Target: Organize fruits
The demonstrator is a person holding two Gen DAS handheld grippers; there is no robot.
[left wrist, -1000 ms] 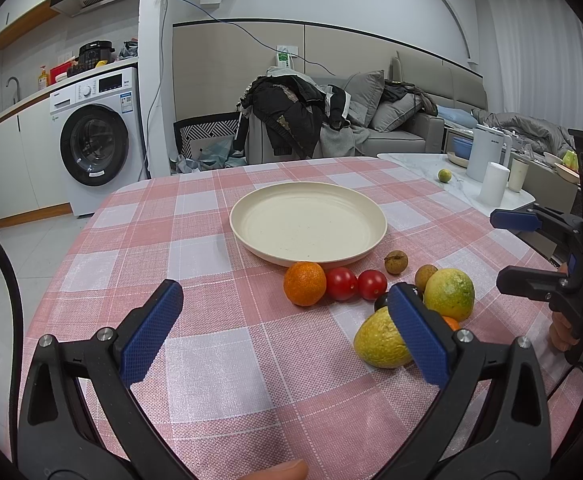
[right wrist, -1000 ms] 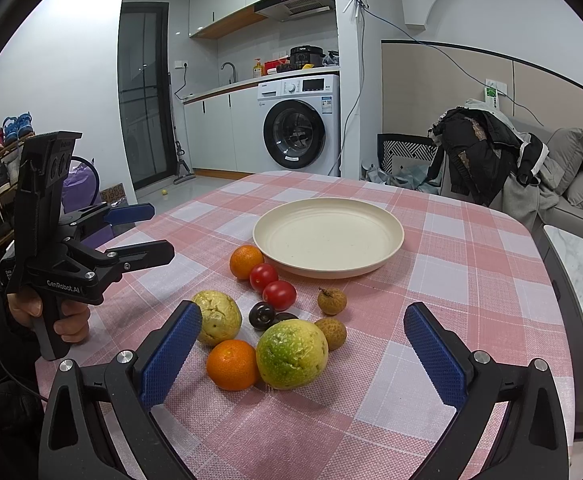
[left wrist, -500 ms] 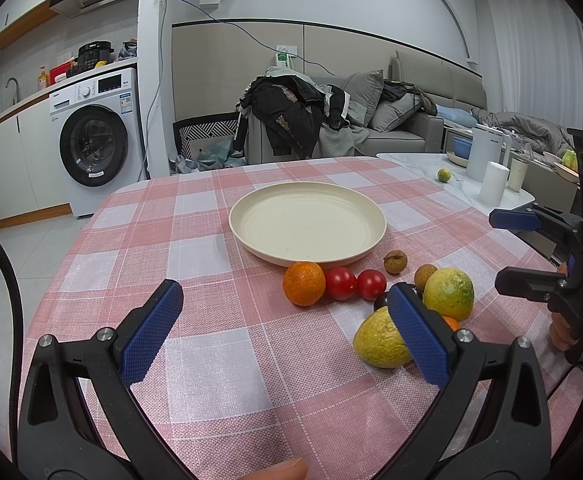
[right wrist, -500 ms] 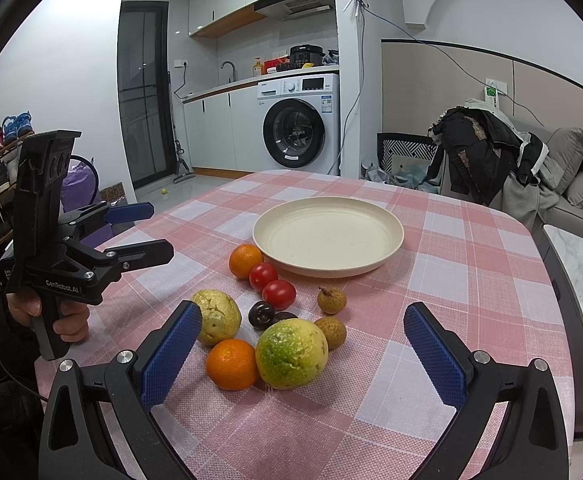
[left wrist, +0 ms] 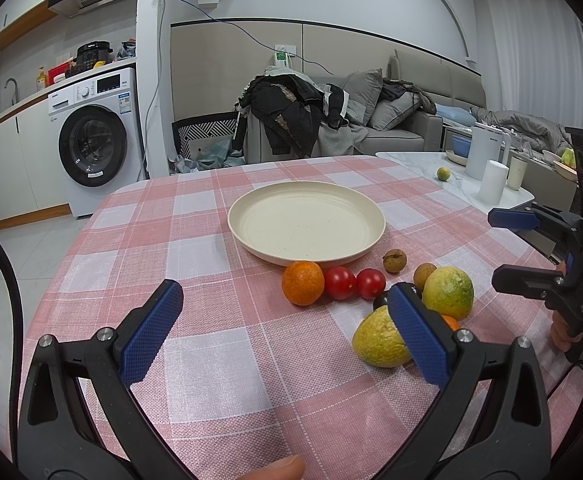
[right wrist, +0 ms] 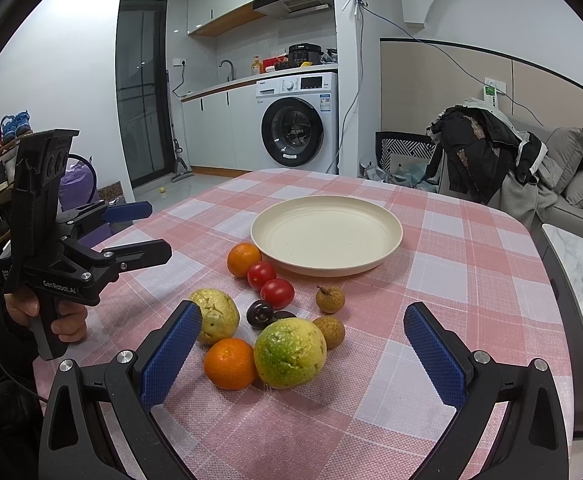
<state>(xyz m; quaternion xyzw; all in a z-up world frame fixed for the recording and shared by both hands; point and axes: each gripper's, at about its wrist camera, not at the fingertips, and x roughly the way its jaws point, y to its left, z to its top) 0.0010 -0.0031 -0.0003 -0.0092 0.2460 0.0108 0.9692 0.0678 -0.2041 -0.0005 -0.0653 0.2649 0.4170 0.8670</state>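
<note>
holding unchanged from a second ago: left gripper [left wrist: 287, 334] and right gripper [right wrist: 301, 354] both hovering wide open and empty, fruits [right wrist: 289, 352] sitting clustered on the tablecloth [right wrist: 451, 280] beside the bare plate [right wrist: 387, 252], sorting not yet starting.

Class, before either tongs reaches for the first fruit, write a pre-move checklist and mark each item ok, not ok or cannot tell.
1. Plate has room for fruit: ok.
2. Right tongs open, holding nothing: ok.
3. Left tongs open, holding nothing: ok.
4. Green-yellow fruit lies between the right tongs' fingers: ok.
5. It stands apart from the near orange: not ok, they touch.
6. Fruit firm enough to squeeze: cannot tell.
</note>
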